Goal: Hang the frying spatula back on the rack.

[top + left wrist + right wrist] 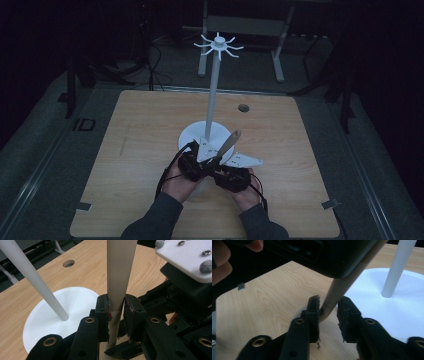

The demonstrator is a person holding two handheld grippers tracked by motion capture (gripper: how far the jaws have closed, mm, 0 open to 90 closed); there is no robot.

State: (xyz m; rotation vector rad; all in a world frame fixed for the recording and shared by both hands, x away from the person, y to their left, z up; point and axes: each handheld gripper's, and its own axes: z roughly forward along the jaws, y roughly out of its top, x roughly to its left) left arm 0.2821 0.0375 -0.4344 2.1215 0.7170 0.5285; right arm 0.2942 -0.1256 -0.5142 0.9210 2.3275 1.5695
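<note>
While both hands meet near the table's (125, 150) front edge:
Left gripper (117, 312): clamped on the stick (120, 270), holding it tilted beside the stand (214, 90).
Right gripper (328, 312): jaws half-wide around the stick's lower end, one pad touching, the other apart.

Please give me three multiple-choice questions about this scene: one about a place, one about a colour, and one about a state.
1. Where does the stand rest?
A. on the table
B. on the floor
C. on a chair

2. What colour is the stand?
A. black
B. white
C. red

3. How is the left claw?
A. open and empty
B. shut on the wooden stick
C. shut on the stand's pole

Answers:
1. A, because the high view shows the stand's round base on the wooden top.
2. B, because its base, pole and hooks are all white.
3. B, because the left gripper view shows both jaws pressed on the stick, with the pole standing apart.
</note>
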